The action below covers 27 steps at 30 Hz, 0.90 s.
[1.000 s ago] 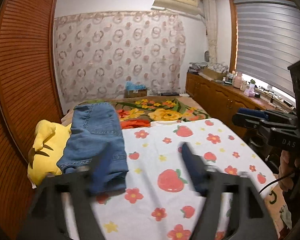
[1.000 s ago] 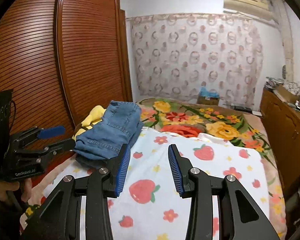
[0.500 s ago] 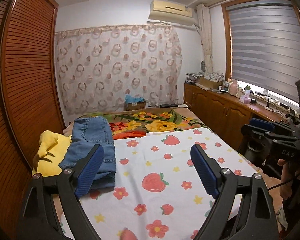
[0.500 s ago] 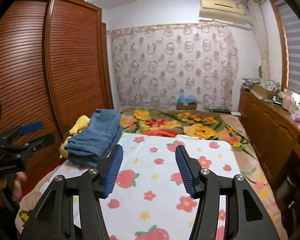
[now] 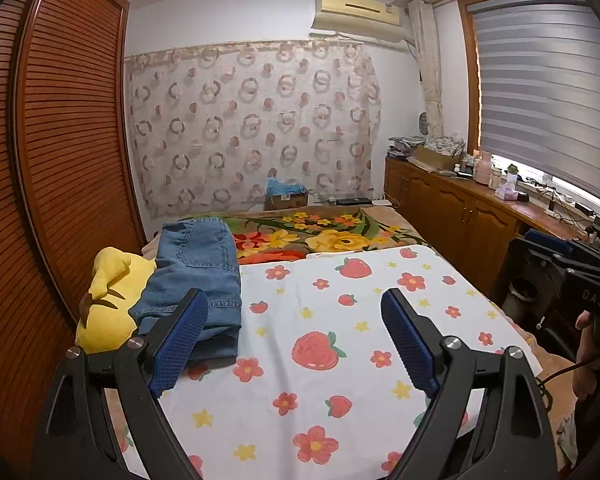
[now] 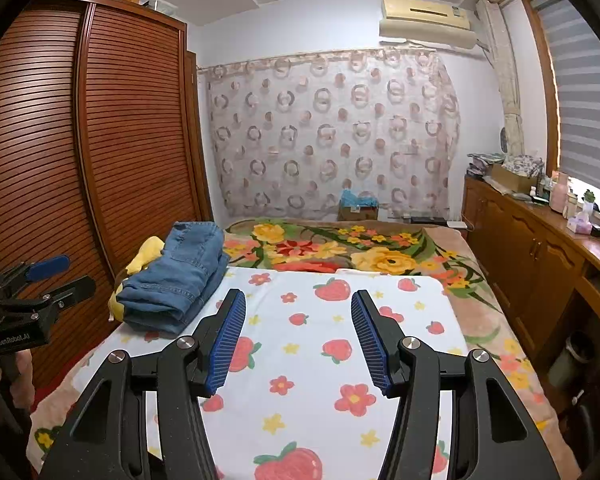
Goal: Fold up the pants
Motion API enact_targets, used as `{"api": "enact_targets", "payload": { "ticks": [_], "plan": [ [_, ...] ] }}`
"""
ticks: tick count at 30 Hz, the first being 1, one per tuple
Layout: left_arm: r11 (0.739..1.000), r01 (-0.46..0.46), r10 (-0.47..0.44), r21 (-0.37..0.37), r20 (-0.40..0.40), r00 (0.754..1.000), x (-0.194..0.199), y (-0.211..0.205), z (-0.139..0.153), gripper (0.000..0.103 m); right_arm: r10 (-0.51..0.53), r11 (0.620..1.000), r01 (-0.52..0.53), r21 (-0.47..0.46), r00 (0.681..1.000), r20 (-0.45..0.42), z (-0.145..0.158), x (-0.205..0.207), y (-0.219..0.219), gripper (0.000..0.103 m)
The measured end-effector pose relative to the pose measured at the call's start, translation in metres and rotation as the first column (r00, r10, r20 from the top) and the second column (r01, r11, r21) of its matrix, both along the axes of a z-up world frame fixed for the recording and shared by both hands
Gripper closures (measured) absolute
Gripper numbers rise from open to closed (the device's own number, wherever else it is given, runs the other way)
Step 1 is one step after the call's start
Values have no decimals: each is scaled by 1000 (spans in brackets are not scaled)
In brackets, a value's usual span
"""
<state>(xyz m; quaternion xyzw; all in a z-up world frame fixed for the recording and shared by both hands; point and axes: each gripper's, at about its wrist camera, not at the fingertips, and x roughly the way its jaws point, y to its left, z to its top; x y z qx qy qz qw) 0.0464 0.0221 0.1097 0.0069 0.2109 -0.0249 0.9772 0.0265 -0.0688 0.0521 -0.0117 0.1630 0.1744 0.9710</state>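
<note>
One pair of folded blue jeans (image 5: 198,272) sits at centre left of the left wrist view, beside one yellow plush toy (image 5: 112,300). One white sheet (image 5: 340,344) printed with strawberries fills the lower centre, and one floral blanket (image 5: 324,232) lies above it. Two grippers appear: the left gripper (image 5: 294,336) and the right gripper (image 6: 298,340), each with two blue-padded fingers. One air conditioner (image 5: 358,10) hangs at upper right.

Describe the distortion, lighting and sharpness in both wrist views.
Left wrist view: fisheye bows the slatted wooden wardrobe; daylight glows beneath the grey window blind; folded blue denim pants sharp. Right wrist view: dark vignetted corners, even light, no motion blur.
</note>
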Motion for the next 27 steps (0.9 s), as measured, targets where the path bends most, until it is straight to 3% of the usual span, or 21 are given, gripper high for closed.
{"api": "enact_targets", "payload": {
  "ticks": [27],
  "plan": [
    [1000, -1, 1, -1, 0, 1000, -1, 2, 0, 14, 6, 1000, -6, -12, 1000, 8, -5, 9, -8, 46]
  ]
}}
